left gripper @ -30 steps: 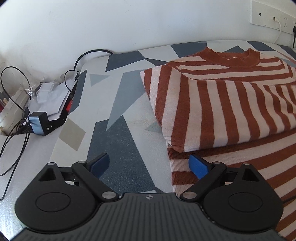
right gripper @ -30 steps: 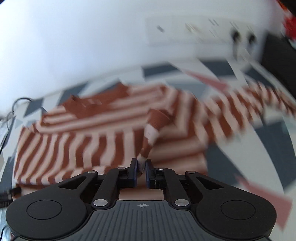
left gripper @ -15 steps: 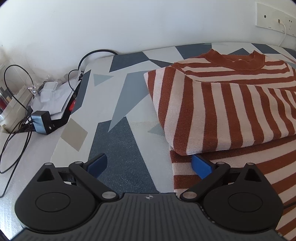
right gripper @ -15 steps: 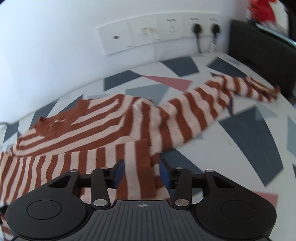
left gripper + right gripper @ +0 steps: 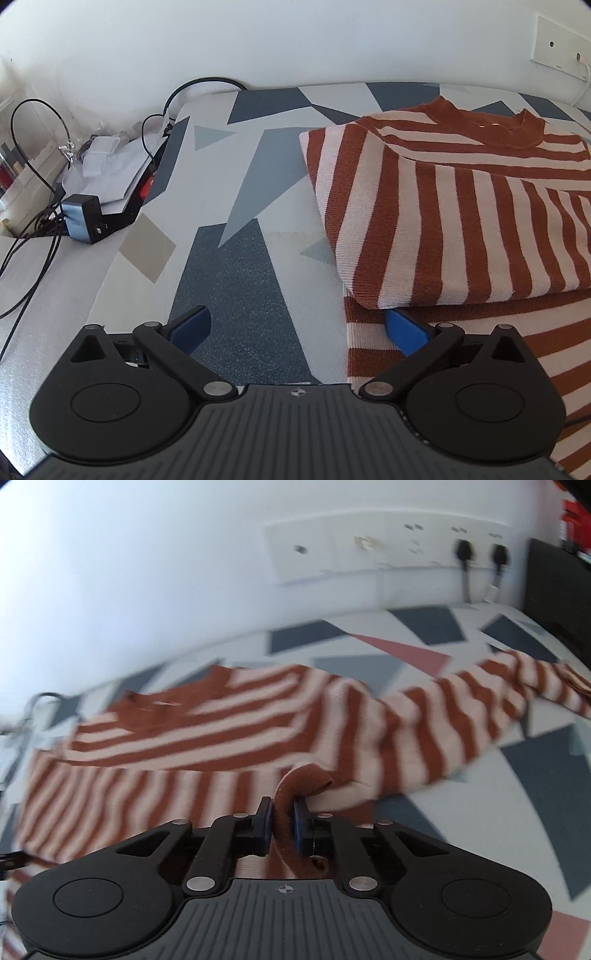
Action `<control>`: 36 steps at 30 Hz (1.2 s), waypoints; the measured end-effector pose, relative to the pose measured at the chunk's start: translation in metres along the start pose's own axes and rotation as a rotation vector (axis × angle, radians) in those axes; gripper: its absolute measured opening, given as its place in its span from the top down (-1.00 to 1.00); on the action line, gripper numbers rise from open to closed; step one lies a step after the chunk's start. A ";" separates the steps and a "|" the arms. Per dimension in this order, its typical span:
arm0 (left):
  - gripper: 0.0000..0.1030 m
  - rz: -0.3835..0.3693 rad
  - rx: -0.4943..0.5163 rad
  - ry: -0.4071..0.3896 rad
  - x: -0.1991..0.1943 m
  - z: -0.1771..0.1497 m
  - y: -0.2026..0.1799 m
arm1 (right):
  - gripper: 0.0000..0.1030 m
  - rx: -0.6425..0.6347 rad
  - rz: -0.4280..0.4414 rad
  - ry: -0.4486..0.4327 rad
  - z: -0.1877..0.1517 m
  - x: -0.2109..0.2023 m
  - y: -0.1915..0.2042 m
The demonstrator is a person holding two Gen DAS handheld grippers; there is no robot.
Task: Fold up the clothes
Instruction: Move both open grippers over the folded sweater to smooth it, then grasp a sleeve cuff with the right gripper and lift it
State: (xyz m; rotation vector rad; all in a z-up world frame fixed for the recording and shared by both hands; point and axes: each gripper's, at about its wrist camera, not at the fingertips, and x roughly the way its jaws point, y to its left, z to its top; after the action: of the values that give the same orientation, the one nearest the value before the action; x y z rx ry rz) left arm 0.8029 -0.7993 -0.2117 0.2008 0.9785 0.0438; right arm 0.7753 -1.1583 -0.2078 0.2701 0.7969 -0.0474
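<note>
Left wrist view: one striped sweater lies at the right of the frame on one patterned surface, one sleeve folded across its body. The left gripper hangs with jaws wide apart, empty. Right wrist view: the right gripper, jaws closing, pinches one rust-coloured fold of the sweater; one sleeve trails toward the upper right.

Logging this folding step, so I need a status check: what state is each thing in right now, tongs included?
Striped sweater: partly folded, one side laid over the body, the other sleeve stretched out on the patterned cover.
Left tongs: wide open, holding nothing.
Right tongs: closing on a rust-coloured fold of the sweater.
Wall sockets: two plugs inserted.
</note>
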 end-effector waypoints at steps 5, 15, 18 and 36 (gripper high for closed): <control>-1.00 0.006 -0.009 -0.003 0.000 0.000 0.000 | 0.36 0.025 -0.029 0.023 0.002 0.010 -0.003; -1.00 0.036 -0.087 -0.013 -0.001 -0.002 -0.002 | 0.89 -0.129 0.047 -0.172 0.056 -0.009 0.037; -1.00 0.071 -0.039 -0.043 -0.003 -0.001 -0.010 | 0.89 -0.172 0.028 -0.299 0.084 -0.027 0.044; -0.99 0.138 0.183 -0.174 0.003 0.013 -0.056 | 0.89 -0.054 -0.083 -0.251 0.104 0.013 0.002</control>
State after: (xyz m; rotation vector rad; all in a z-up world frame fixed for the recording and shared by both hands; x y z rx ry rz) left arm 0.8121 -0.8557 -0.2181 0.4340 0.7934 0.0624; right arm 0.8573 -1.1818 -0.1472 0.1753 0.5581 -0.1349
